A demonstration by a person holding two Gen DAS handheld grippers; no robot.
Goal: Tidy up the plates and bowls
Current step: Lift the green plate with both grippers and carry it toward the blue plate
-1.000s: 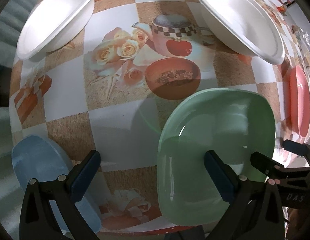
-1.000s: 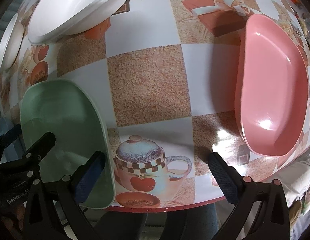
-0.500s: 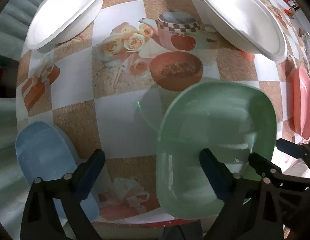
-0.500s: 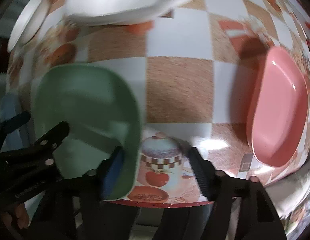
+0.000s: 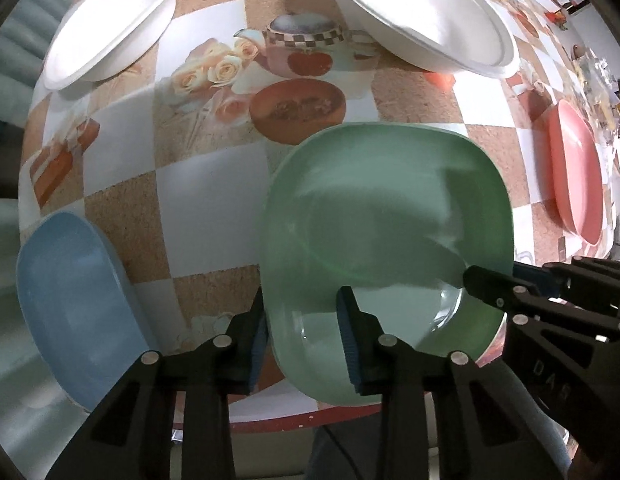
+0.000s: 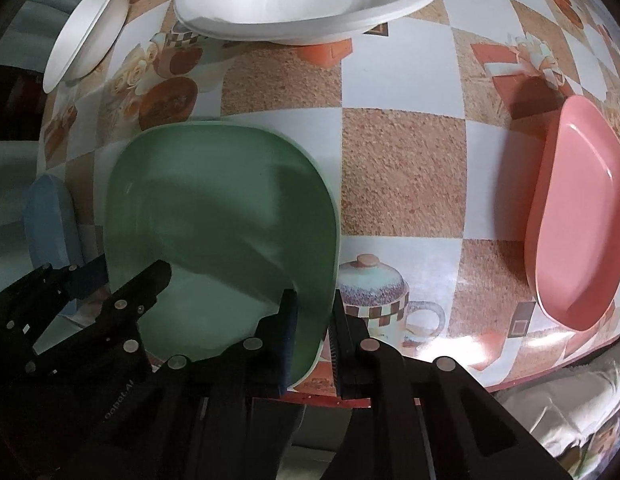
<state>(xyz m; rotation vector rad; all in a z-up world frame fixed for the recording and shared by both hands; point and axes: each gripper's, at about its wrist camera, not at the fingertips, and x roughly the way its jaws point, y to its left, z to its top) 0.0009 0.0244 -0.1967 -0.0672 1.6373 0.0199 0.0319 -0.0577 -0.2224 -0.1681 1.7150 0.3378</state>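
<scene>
A green plate (image 5: 385, 216) lies near the table's front edge, between both grippers; it also shows in the right wrist view (image 6: 218, 216). My left gripper (image 5: 304, 344) is shut on its left rim, one finger inside and one outside. My right gripper (image 6: 313, 336) is shut on its right rim and also appears at the right of the left wrist view (image 5: 509, 292). A blue plate (image 5: 74, 304) lies at the front left. A pink plate (image 6: 577, 224) lies at the right. Two white bowls (image 5: 110, 20) (image 5: 425, 16) stand at the back.
The table (image 6: 401, 184) has a checked cloth printed with teapots and roses. Its red front edge (image 5: 310, 420) runs just below the grippers. Clutter (image 5: 597, 76) sits beyond the pink plate at the far right.
Both grippers were open and have closed on the green plate's opposite rims. The right gripper has shifted left onto the plate's edge.
</scene>
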